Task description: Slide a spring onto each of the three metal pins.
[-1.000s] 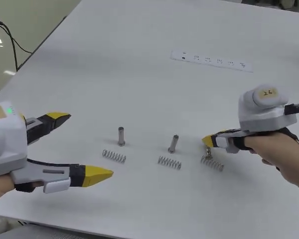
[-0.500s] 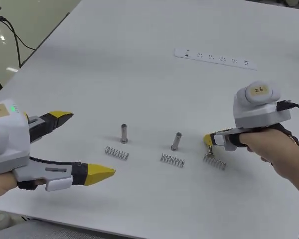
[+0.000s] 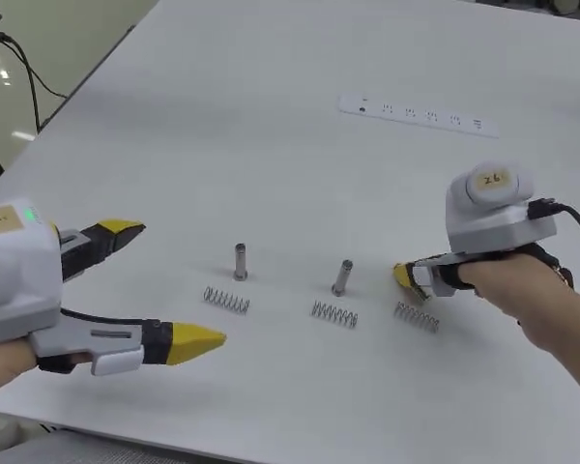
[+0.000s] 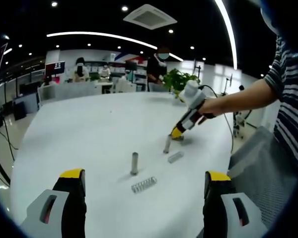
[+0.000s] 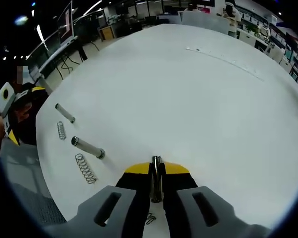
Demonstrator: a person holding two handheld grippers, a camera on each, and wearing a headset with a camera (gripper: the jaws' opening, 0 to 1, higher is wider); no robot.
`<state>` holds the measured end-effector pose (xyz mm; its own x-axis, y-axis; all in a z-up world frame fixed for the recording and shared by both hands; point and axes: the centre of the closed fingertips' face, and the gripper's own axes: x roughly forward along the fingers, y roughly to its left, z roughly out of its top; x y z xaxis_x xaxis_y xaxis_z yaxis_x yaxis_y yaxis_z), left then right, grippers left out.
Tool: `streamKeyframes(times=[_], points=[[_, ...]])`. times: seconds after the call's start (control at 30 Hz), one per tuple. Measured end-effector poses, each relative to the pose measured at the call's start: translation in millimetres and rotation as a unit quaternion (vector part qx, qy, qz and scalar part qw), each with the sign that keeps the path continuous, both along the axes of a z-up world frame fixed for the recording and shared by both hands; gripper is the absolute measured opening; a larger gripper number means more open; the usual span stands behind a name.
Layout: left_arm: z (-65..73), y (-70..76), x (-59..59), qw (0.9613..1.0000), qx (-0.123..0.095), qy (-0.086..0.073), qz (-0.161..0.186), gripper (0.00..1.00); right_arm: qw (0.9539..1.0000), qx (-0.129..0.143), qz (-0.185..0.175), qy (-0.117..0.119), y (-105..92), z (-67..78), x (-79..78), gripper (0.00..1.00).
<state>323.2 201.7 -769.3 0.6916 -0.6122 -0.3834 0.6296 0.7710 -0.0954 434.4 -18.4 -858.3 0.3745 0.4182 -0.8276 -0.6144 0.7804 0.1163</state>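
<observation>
White desk [image 3: 271,126], near edge. Right gripper [image 3: 406,275] clamped on pin [image 5: 156,183]: rigid, slick steel. Left gripper [image 3: 169,283] open, empty. Spring [image 3: 416,317] likely light, squashy; pinch mid-coil, gently.

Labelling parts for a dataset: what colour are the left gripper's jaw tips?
Yellow tips on the left gripper, clearest in the head view.

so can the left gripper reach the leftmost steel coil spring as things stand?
Probably yes. The yellow-tipped left gripper is open and empty, with bare white table between it and the leftmost steel coil spring; the nearest metal pin stands beyond it.
</observation>
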Motion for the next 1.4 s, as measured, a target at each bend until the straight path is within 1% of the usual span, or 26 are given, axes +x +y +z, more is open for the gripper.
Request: streamKeyframes(times=[0.07,0.2,0.43,0.6,0.67,0.77,0.97,1.17,1.33,1.4], points=[[-0.3,0.2,0.1,1.0000,0.001,0.001,0.000,0.97,1.0000,0.002,0.000,0.001,-0.9,0.3,-0.9,0.05],[0.3,1.2,0.5,1.0000,0.001,0.000,0.001,0.97,0.9999,0.016,-0.001,-0.005,-1.4,5.8,-1.4,0.05],[2.1,1.1,0.7,1.0000,0.001,-0.002,0.002,0.97,0.9988,0.042,-0.003,-0.025,-2.7,21.1,-0.3,0.05],[1.1,-0.8,-1.0,1.0000,0.002,0.000,0.001,0.96,0.9977,0.054,-0.004,-0.041,-2.9,29.1,-1.5,0.05],[1.5,-1.6,-1.5,1.0000,0.001,0.000,0.000,0.96,0.9970,0.057,0.000,-0.051,-2.5,31.9,-2.8,0.05],[1.5,-1.0,-1.6,1.0000,0.002,-0.001,0.000,0.96,0.9962,0.060,0.003,-0.062,-2.9,34.0,-4.9,0.05],[3.3,-0.8,-0.5,1.0000,0.002,-0.003,-0.001,0.96,0.9946,0.071,0.004,-0.075,-2.5,37.2,-7.5,0.05],[4.8,-2.4,0.6,1.0000,0.001,-0.004,-0.003,0.96,0.9932,0.071,0.008,-0.091,-4.1,39.7,-9.9,0.05],[3.3,-1.8,0.6,1.0000,0.003,-0.004,-0.003,0.96,0.9928,0.070,0.007,-0.097,-7.8,40.8,-12.8,0.05],[3.4,-2.1,0.4,1.0000,0.002,-0.003,-0.002,0.96,0.9922,0.065,0.013,-0.106,-8.8,41.4,-14.4,0.05]])
